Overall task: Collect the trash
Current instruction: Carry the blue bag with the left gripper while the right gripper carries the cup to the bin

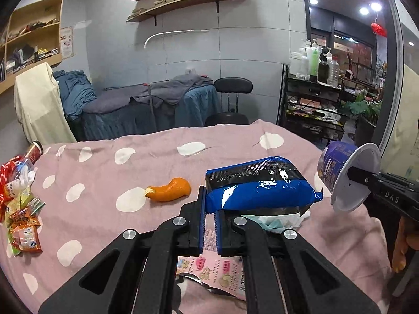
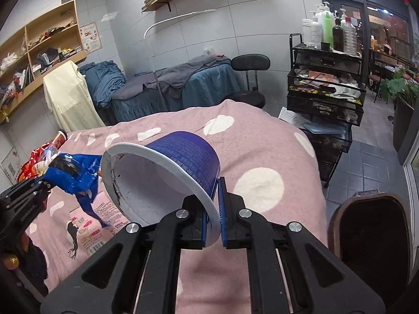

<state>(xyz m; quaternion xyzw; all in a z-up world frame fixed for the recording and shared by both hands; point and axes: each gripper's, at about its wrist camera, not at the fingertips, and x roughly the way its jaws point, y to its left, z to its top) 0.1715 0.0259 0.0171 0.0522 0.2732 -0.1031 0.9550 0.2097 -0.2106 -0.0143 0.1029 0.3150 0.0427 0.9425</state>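
My left gripper (image 1: pixel 209 209) is shut on the edge of a blue and black snack wrapper (image 1: pixel 259 185), held above a pink blanket with white spots (image 1: pixel 104 172). An orange peel (image 1: pixel 169 189) lies on the blanket just left of it. To the right, my right gripper (image 1: pixel 351 172) carries a purple cup (image 1: pixel 337 167) on its side. In the right wrist view my right gripper (image 2: pixel 213 209) is shut on the white rim of the purple cup (image 2: pixel 183 151), whose mouth faces the camera. The left gripper (image 2: pixel 44 183) with the blue wrapper (image 2: pixel 76 175) is at the left.
A heap of colourful wrappers and a bottle (image 1: pixel 21 204) lies at the blanket's left edge. A pink printed wrapper (image 1: pixel 214 269) and a crumpled tissue (image 1: pixel 275 221) lie under my left gripper. A brown bin (image 2: pixel 371 233) stands on the floor at lower right. A black rack (image 2: pixel 324 91) stands beyond.
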